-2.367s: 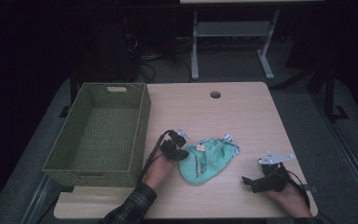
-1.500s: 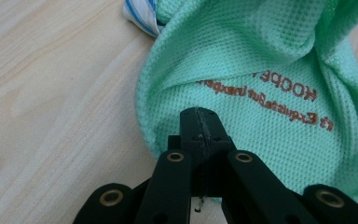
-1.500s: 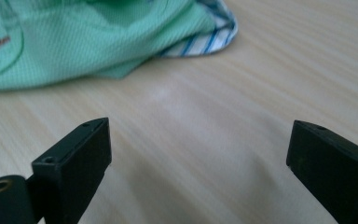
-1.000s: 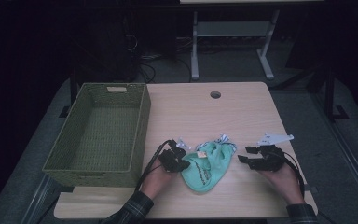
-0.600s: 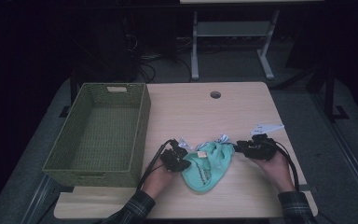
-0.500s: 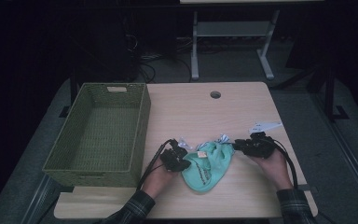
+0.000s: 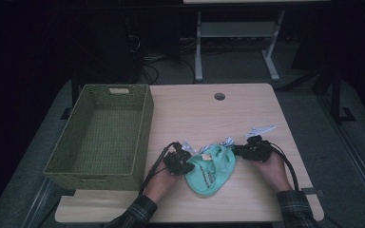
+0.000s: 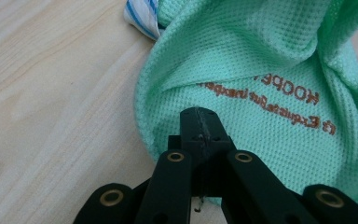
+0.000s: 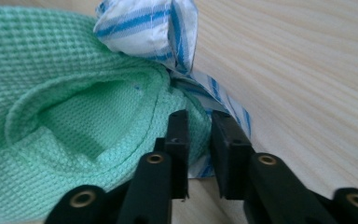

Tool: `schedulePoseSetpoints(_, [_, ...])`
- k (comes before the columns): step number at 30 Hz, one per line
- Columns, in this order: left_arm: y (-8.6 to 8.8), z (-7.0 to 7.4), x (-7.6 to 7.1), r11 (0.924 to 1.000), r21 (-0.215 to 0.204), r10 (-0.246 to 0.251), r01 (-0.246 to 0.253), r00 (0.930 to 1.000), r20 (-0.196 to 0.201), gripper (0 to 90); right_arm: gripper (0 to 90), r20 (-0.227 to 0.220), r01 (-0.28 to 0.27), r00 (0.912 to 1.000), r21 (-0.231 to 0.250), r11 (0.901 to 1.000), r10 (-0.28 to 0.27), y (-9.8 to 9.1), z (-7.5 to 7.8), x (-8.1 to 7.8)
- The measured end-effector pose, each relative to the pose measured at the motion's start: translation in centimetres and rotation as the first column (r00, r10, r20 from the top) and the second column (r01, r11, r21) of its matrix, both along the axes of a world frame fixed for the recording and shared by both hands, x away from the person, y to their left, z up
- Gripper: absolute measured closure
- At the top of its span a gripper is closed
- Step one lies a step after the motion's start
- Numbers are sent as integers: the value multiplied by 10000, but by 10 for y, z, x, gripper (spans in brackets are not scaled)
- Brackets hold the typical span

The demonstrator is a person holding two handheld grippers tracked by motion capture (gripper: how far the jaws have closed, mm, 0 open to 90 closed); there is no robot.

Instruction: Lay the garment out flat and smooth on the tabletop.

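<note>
- The green mesh cloth (image 7: pixel 211 169) lay crumpled on the near half of the table (image 7: pixel 247 114), between the two hands and right of the basket (image 7: pixel 105 134). Orange lettering was seen on it in the left gripper view.
- A blue-and-white striped strip (image 9: pixel 154 28) was tucked at its far edge, touching the green fabric.
- The left gripper (image 7: pixel 184 166) was pressed fully together at the cloth's left edge. The mesh (image 8: pixel 261 70) lay right at the jaw tips and a pinch of fabric was judged held there, though the nip itself was hidden.
- The right gripper (image 7: pixel 236 151) was set at the cloth's right edge. Its jaws had just been closing; a narrow gap was left, with the green hem (image 9: pixel 121 135) and striped strip (image 9: pixel 228 112) between them, not clearly clamped.
- Step in hand, as judged: second grip being taken on the opposite edge, so the cloth could be lifted or spread with both hands.
- Next move calls for: right jaws shut fully on the hem, both layers caught; then an even lift. Risk: only the striped strip gets nipped and the mesh slips out.
- Surface: pale wood-grain tabletop with a cable hole (image 7: pixel 219 96) at the far side; woven green basket on the left, nothing seen inside.
- Room: dark, with white desk legs (image 7: pixel 198 47) and cables on the floor behind.
</note>
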State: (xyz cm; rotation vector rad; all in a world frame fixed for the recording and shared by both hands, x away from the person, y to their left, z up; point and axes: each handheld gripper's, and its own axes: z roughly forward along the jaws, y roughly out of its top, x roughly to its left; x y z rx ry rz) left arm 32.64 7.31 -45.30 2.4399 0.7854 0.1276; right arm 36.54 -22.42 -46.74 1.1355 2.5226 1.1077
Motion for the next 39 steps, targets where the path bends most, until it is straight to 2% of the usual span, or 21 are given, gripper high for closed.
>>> schedulePoseSetpoints(2, [0, 0, 0, 10000, 28, -10, 10, 10000, 32, 897, 858, 14, -106, 9999, -13, 9999, 106, 0, 0, 0])
schedulePoseSetpoints(4, [0, 0, 0, 10000, 19, 2, -2, 10000, 31, 897, 882, 8, -143, 9999, -104, 9998, 143, 2, 0, 0])
schedulePoseSetpoints(8, [0, 0, 0, 10000, -22, 25, -25, 10000, 21, 897, 894, 83, -139, 9999, -97, 9999, 140, 1, 1, 0])
schedulePoseSetpoints(12, [0, 0, -1, 10000, 0, 39, -39, 10000, 61, 897, 899, 346, -73, 9994, -168, 9998, 79, -2, 7, -2])
schedulePoseSetpoints(21, [0, 0, -1, 10000, -18, 71, -70, 9999, 85, 897, 900, 770, 622, 9953, -538, 9966, -580, -19, 13, -3])
schedulePoseSetpoints(27, [1, -1, -2, 10000, -40, 73, -72, 10000, 60, 897, 900, 595, 1348, 9897, -863, 9871, -1300, -37, 10, 0])
schedulePoseSetpoints(30, [1, -1, -2, 9999, -67, 97, -97, 9999, 63, 897, 900, 352, 1553, 9876, -877, 9840, -1528, -45, 6, 1])
schedulePoseSetpoints(35, [1, -1, -2, 9999, -90, 104, -103, 9999, 62, 896, 900, 211, 1534, 9881, -983, 9833, -1520, -44, 3, 1])
schedulePoseSetpoints(37, [2, -1, -1, 9998, -155, 128, -128, 9999, -10, 895, 890, 249, 1440, 9895, -877, 9857, -1424, -44, 4, 1])
schedulePoseSetpoints(39, [2, -1, 0, 9995, -261, 164, -165, 9999, -41, 844, 850, 285, 1317, 9911, -758, 9884, -1299, -43, 5, 0])
